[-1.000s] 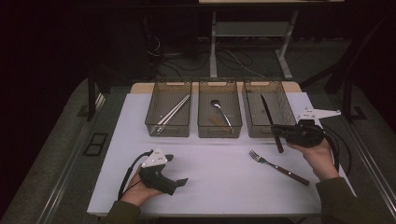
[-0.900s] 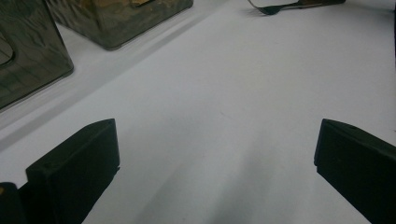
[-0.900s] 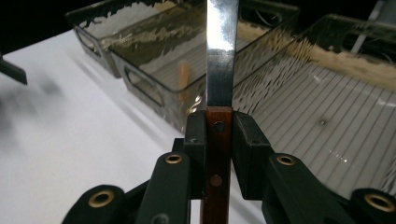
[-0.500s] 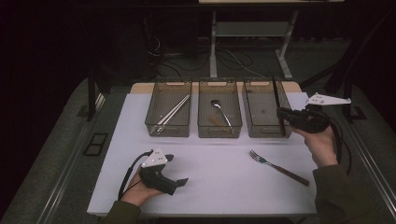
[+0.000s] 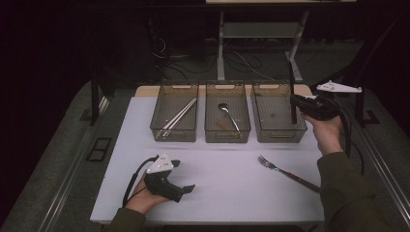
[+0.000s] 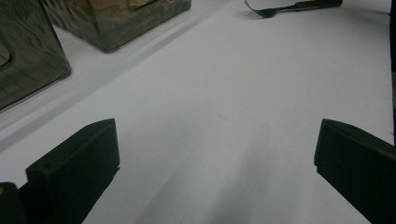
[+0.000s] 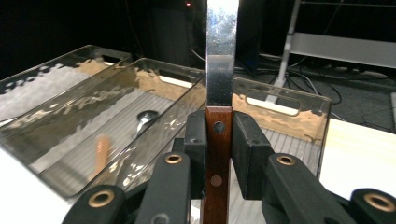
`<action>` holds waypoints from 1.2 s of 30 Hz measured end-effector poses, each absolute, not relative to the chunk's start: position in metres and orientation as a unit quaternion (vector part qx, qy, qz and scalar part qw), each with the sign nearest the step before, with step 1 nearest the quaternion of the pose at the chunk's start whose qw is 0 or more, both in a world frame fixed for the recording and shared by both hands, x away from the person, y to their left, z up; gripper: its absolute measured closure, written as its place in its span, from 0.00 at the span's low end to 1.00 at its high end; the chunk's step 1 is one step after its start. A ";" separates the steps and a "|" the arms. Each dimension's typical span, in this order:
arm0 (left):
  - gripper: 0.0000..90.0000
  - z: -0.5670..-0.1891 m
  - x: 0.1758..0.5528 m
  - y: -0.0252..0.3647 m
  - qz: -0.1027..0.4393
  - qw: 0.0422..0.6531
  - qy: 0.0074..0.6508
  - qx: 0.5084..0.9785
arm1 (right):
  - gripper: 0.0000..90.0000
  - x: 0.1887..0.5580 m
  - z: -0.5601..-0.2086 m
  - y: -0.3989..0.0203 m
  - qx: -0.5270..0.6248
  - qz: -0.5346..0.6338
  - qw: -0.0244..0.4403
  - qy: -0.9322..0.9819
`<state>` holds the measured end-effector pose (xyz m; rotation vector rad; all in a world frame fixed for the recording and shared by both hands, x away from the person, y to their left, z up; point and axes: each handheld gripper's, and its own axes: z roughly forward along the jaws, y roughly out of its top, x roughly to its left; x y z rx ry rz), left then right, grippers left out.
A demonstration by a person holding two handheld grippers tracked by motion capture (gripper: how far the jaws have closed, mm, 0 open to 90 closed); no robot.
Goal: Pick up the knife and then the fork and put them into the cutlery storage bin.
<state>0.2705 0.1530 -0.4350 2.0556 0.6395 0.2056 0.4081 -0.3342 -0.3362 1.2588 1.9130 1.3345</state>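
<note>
1. Wooden-handled and steel-bladed, the knife (image 7: pixel 219 116) sits clamped in our right gripper (image 7: pixel 219 140); both black pads press the sides of its brown riveted handle, and the blade rises upright out of the top of the right gripper view.
2. In the high view we hold that right gripper (image 5: pixel 296 102) at the right of the frame, over the right edge of the right-hand bin (image 5: pixel 278 137), with the knife (image 5: pixel 292 87) standing as a dark vertical bar.
3. We rest our left gripper (image 5: pixel 181 178) on the white table (image 5: pixel 227 193) at the lower left of the high view; its jaws stand wide apart with nothing between them, and bare tabletop lies between them in the left gripper view.
4. Three clear bins stand in a row across the middle of the high view: chopsticks (image 5: pixel 178 117) in the left one, a spoon (image 5: pixel 227 113) in the middle one.
5. We see a fork (image 5: pixel 285 171) lying on the table at the lower right, below the right-hand bin.
</note>
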 end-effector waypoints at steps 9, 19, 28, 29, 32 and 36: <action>0.00 -0.435 0.270 0.153 0.083 0.472 0.260 0.838 | 0.85 0.427 -0.356 -0.333 0.492 0.459 0.244 0.698; 0.00 -0.435 0.270 0.152 0.081 0.471 0.258 0.840 | 0.85 0.433 -0.381 -0.332 0.510 0.431 0.232 0.707; 0.00 -0.435 0.270 0.152 0.081 0.471 0.256 0.840 | 0.85 0.432 -0.398 -0.333 0.523 0.406 0.228 0.714; 0.00 -0.434 0.270 0.152 0.081 0.471 0.256 0.840 | 0.85 0.432 -0.399 -0.333 0.522 0.403 0.229 0.716; 0.00 -0.435 0.270 0.152 0.081 0.471 0.256 0.840 | 0.85 0.432 -0.400 -0.332 0.522 0.397 0.227 0.720; 0.00 -0.434 0.269 0.152 0.081 0.471 0.256 0.840 | 0.83 0.432 -0.401 -0.330 0.520 0.390 0.226 0.726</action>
